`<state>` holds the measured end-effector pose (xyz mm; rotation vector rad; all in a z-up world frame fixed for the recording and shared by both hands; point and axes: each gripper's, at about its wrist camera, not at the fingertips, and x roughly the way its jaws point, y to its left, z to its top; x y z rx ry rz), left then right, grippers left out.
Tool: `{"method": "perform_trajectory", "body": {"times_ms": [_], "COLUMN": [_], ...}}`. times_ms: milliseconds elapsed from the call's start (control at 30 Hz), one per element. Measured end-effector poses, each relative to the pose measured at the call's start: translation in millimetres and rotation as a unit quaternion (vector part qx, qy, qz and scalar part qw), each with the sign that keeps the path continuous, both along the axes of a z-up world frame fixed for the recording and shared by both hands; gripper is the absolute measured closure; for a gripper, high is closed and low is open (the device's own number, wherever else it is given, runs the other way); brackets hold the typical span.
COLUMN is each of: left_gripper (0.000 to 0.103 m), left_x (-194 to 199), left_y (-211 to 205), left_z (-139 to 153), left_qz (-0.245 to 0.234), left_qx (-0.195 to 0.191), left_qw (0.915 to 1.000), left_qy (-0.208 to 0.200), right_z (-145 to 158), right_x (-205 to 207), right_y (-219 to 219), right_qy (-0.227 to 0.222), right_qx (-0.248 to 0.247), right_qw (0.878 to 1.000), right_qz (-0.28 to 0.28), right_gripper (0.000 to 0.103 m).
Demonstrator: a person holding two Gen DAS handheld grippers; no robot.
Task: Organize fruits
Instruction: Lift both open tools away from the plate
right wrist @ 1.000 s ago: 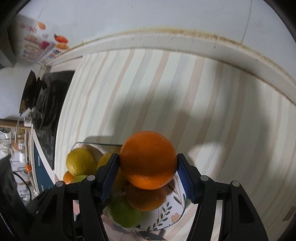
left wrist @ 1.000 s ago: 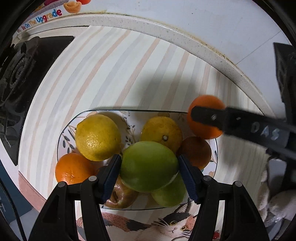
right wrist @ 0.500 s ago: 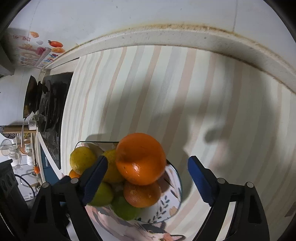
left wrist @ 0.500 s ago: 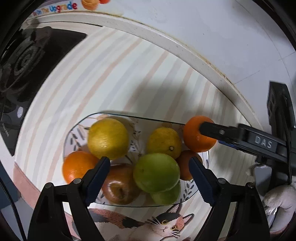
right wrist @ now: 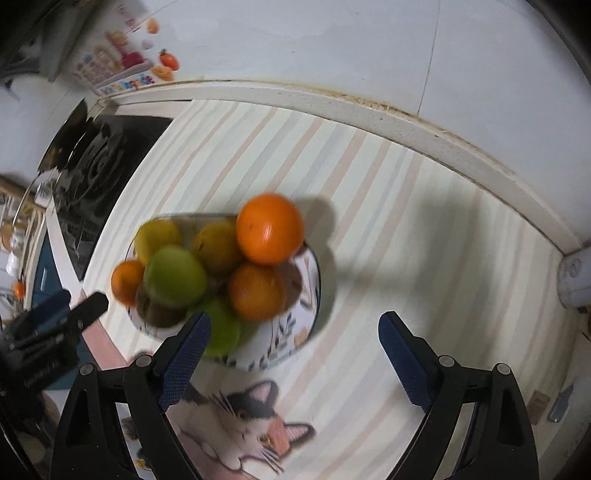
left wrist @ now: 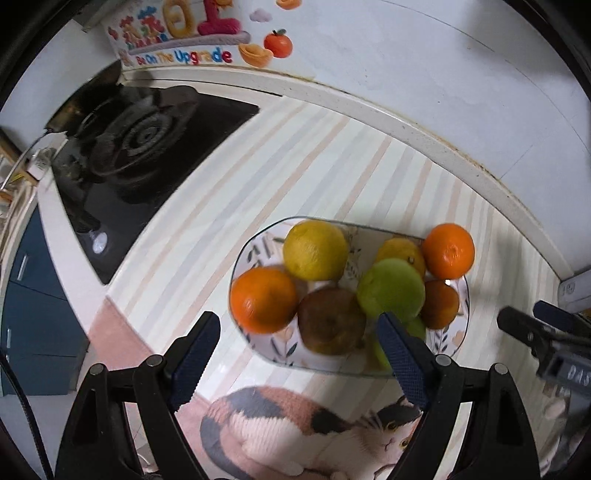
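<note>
Underneath, a pastel-striped surface (left wrist: 229, 206) runs to a white tiled wall carrying a bright sticker (left wrist: 177, 29); a black gas stove (left wrist: 140, 140) sits at the left, and a cat-print mat (left wrist: 295, 424) lies at the near edge. The plate (left wrist: 452, 343) of fruits stands on the stripes, an orange (right wrist: 269, 229) topping the pile beside a green apple (left wrist: 391, 290). Left claw (left wrist: 301, 354) gapes wide and empty above the plate's near rim. Right claw (right wrist: 293, 354), also empty, is spreading, the plate ahead to its left.
</note>
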<state>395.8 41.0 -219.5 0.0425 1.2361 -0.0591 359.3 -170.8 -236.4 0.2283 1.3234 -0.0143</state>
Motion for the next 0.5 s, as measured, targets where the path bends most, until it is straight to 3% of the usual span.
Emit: {"method": "perform_trajectory", "body": {"times_ms": [167,500], "left_gripper": [0.016,0.016], "left_x": [-27,-87], "left_y": [2,0], "left_z": [7,49], "left_qz": [0.009,0.015], "left_qx": [0.000,-0.004], "left_qw": [0.9999,0.9982], "left_qy": [-0.011,-0.058], "right_z": [14,60], "right_x": [-31,-93], "right_y": [4,11], "right_qy": [-0.017,-0.064], "right_qx": [-0.019,-0.053], "right_qw": [1.000,0.996], "right_qz": [0.009,0.028], "right_gripper": [0.009,0.009]}}
